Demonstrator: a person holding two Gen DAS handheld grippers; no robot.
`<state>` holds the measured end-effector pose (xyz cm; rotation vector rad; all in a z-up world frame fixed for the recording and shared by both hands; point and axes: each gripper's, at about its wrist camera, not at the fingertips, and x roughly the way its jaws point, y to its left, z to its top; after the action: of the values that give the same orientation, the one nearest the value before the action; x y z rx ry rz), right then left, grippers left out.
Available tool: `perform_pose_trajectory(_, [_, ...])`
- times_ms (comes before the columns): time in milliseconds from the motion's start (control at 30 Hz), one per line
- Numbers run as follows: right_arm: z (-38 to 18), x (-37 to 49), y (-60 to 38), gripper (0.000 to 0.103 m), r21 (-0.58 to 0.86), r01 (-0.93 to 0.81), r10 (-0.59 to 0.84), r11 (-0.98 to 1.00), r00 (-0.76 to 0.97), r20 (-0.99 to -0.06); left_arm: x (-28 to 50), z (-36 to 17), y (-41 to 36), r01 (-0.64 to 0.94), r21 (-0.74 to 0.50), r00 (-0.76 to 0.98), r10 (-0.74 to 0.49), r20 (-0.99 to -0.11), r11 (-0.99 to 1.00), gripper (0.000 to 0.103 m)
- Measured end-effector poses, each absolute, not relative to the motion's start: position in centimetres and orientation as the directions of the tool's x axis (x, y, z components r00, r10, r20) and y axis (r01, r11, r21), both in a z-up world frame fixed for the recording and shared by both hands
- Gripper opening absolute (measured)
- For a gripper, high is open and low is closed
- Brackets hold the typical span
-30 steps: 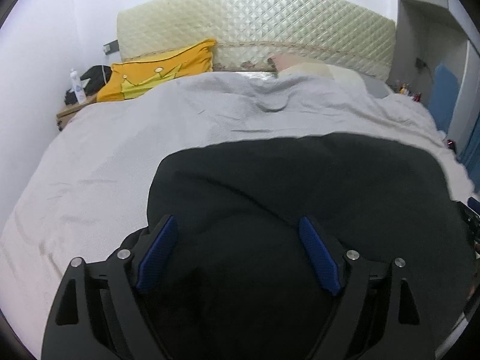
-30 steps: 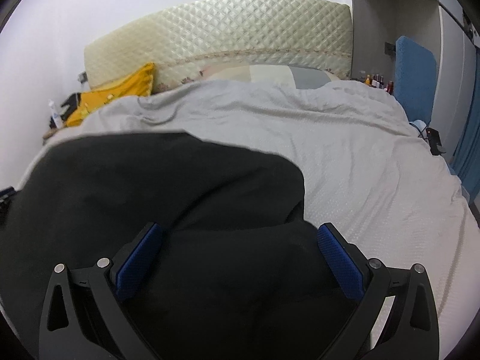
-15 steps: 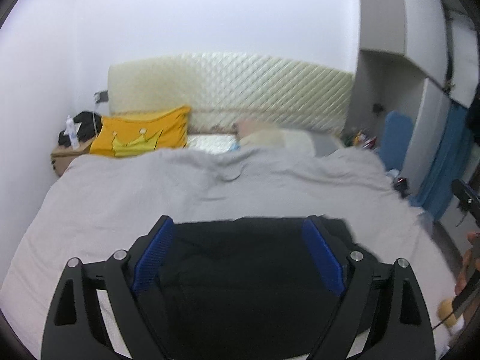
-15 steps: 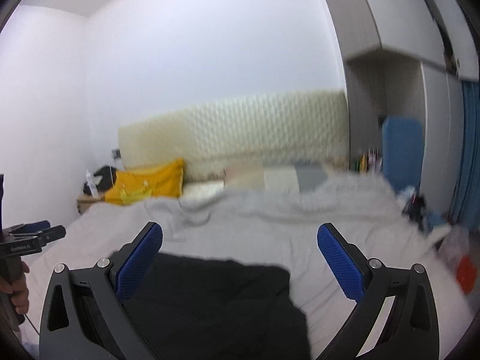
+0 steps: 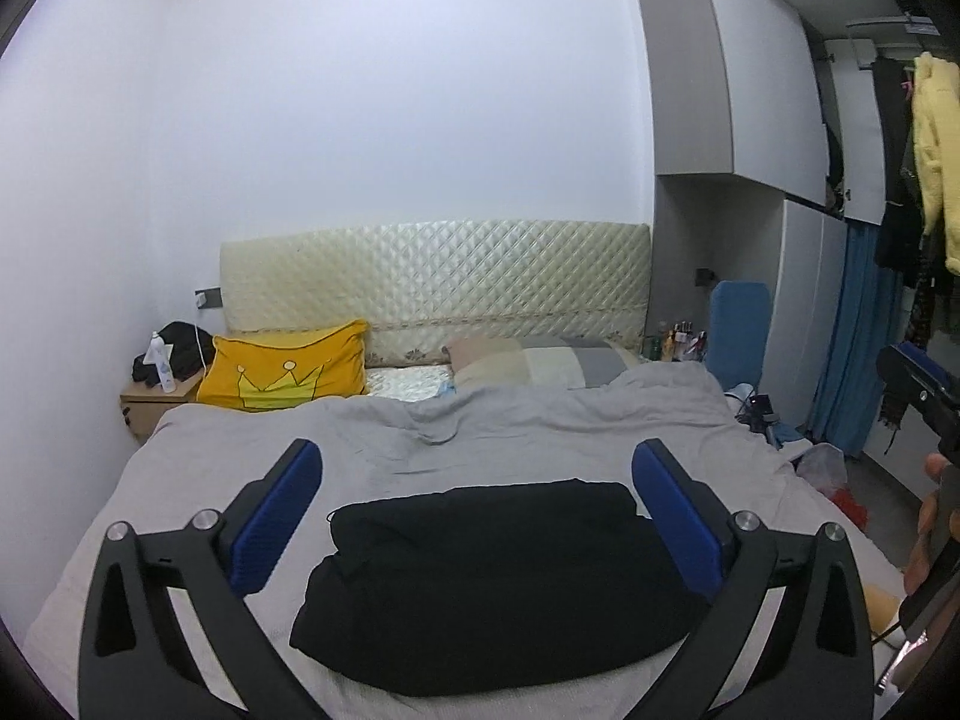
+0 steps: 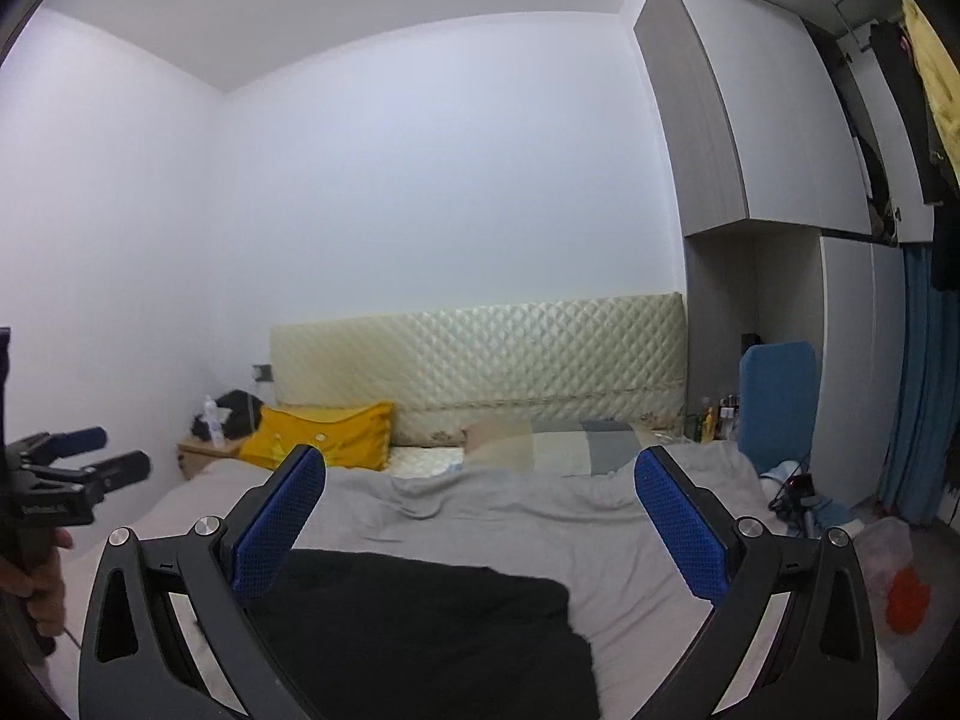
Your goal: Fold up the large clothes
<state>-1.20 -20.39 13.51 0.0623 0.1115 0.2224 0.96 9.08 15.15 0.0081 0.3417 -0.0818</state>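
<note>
A black garment lies folded in a compact block on the grey bed cover, near the bed's foot. It also shows in the right wrist view, low and left of centre. My left gripper is open and empty, held well above and behind the garment. My right gripper is open and empty, also raised clear of the garment. The left gripper shows at the left edge of the right wrist view; the right gripper shows at the right edge of the left wrist view.
A yellow crown pillow and a patchwork pillow lie by the quilted headboard. A nightstand with a bottle stands left. A blue board, wardrobe, hanging clothes and floor clutter are right.
Both grippers have pulled back and up from the black garment, which was right under them a second ago. The garment now lies folded and free on the bed.
</note>
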Motion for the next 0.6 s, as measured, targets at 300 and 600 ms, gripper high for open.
perform_pose_trajectory(300, [11.5,-7.2,-18.9,0.103,0.066,-0.235,0.24,0.97,0.968,-0.078,-3.3,13.7,8.7,0.072,-0.029,0.939,-0.077,-0.335,0.997,0.103])
perform_pose_trajectory(600, [7.9,-10.3,-16.5,0.103,0.029,-0.238,0.24,0.971,0.957,-0.161,-6.9,10.6,7.2,0.06,-0.007,0.929,-0.058,-0.364,0.998,0.103])
